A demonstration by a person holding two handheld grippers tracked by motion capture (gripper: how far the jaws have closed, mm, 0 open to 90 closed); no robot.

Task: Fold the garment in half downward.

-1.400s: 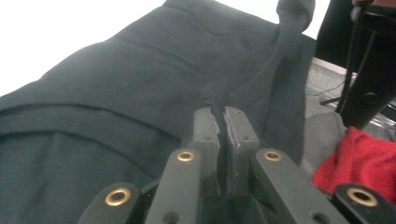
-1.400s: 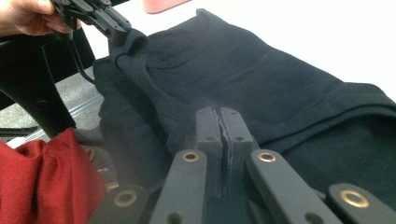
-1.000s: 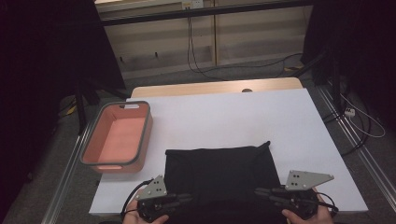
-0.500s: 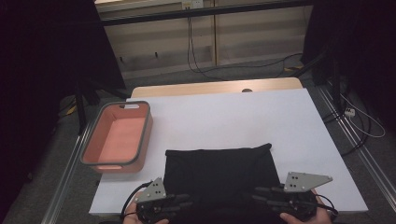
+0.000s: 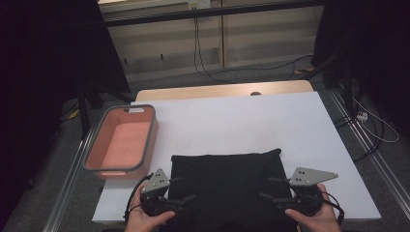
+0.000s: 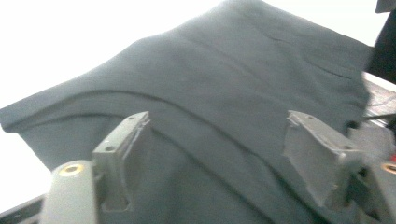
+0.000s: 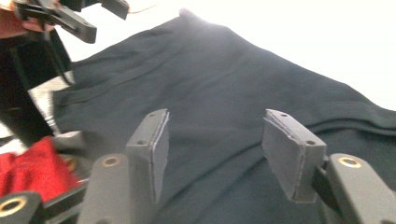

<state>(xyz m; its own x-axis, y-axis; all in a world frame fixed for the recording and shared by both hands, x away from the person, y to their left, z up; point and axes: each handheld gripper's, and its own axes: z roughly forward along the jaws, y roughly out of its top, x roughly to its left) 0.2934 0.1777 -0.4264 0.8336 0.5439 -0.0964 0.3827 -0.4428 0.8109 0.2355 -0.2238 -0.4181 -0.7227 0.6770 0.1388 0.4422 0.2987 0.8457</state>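
Black folded cloth [image 5: 227, 186] lies flat at the near edge of the white table [image 5: 241, 121], right of the pink tub [image 5: 121, 140]. Left gripper [image 5: 186, 198] at the cloth's left edge, jaws just opened wide, nothing gripped. Right gripper [image 5: 266, 188] at its right edge, jaws just parted, pads [image 7: 287, 144] clear above the fabric

- A folded dark cloth [image 6: 224, 93] is seen spread on the white desk [image 6: 70, 42].
- The left hand-held gripper [image 6: 219, 149], its jaws just opened, is held apart above the cloth, nothing gripped.
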